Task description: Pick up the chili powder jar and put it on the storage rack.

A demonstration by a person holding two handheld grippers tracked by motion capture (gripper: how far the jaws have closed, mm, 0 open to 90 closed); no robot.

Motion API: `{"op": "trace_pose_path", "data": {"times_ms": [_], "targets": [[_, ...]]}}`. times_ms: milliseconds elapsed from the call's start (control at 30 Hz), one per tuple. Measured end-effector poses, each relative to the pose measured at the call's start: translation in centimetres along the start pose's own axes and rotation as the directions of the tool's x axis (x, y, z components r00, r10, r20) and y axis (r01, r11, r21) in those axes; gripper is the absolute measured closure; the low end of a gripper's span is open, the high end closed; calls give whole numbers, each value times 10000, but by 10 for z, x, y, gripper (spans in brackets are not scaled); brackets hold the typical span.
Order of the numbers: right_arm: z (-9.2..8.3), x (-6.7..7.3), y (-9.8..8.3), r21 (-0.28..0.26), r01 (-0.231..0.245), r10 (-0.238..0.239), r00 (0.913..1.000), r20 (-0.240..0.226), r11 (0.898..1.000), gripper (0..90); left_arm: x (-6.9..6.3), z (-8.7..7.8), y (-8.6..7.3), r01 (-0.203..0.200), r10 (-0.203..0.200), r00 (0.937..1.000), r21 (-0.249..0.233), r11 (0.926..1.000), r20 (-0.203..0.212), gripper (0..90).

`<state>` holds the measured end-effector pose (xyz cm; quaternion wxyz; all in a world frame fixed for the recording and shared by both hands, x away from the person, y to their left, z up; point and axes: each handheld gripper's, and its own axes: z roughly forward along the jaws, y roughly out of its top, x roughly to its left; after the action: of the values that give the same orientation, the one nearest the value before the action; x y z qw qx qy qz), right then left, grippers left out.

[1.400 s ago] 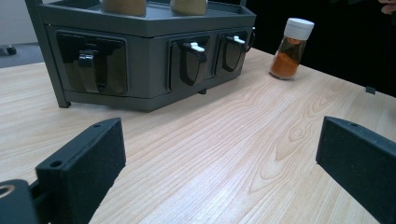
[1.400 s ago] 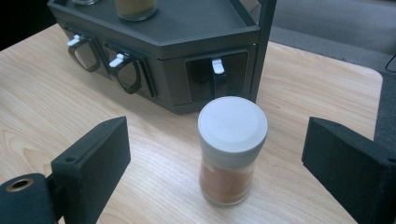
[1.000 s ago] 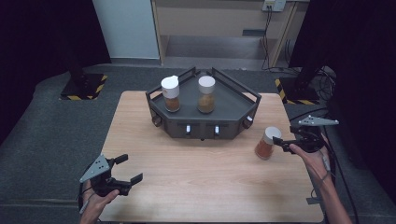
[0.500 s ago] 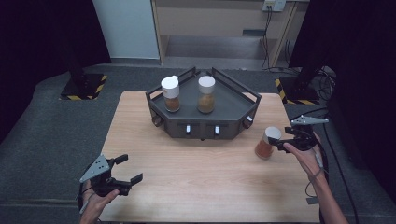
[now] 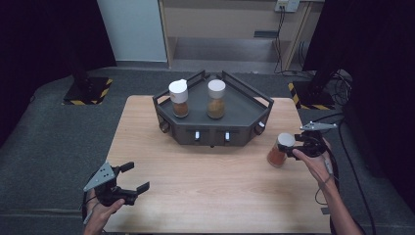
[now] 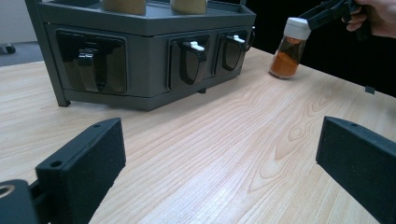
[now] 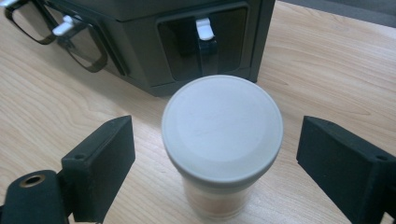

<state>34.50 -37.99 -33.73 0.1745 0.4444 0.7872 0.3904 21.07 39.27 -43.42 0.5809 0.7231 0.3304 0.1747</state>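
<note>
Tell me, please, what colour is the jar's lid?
White lid, clearest in the right gripper view.

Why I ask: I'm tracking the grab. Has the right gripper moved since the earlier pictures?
Yes. In the high view the right gripper came inward from the table's right edge toward the spice jar; its jaws, just closing, flank the cap.

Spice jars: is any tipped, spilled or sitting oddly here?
Nothing stands out. Two jars stand upright on the dark rack. The third jar stands upright on the table, lid on, between the open jaws of the right hand-held gripper, which have just been closing. No spill shows.
</note>
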Motion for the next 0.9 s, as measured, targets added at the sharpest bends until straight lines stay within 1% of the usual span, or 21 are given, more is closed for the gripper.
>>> {"op": "trace_pose_path", "data": {"times_ms": [100, 267, 433, 600, 667, 767, 900], "targets": [[5, 0, -1, 84, -25, 25, 10000, 44, 10000, 131, 0, 0, 0, 1, -1, 10000, 3, 10000, 1, 1], [8, -2, -3, 28, -140, 140, 9998, 107, 9999, 156, 0, 0, 0, 8, -8, 10000, 0, 10000, -3, 1], [13, -1, -2, 168, 11, -14, 9998, 180, 9999, 175, 0, 0, 0, 8, -8, 10000, 5, 10000, -7, 1], [18, 0, -2, 238, 83, -87, 9998, 192, 9997, 255, 0, 0, 0, 18, -18, 10000, -1, 10000, -7, 1], [19, 1, -2, 268, 136, -141, 9997, 192, 9995, 274, 0, 0, 0, 6, -6, 10000, 4, 10000, -5, 1], [20, -1, -3, 180, 107, -108, 9999, 45, 9998, 323, 0, 0, 0, 10, -10, 10000, -1, 10000, -5, 1], [20, 3, -2, 179, 303, -307, 9994, 187, 9994, 336, 0, 0, 0, 4, -4, 10000, -4, 10000, -1, 1]]}}
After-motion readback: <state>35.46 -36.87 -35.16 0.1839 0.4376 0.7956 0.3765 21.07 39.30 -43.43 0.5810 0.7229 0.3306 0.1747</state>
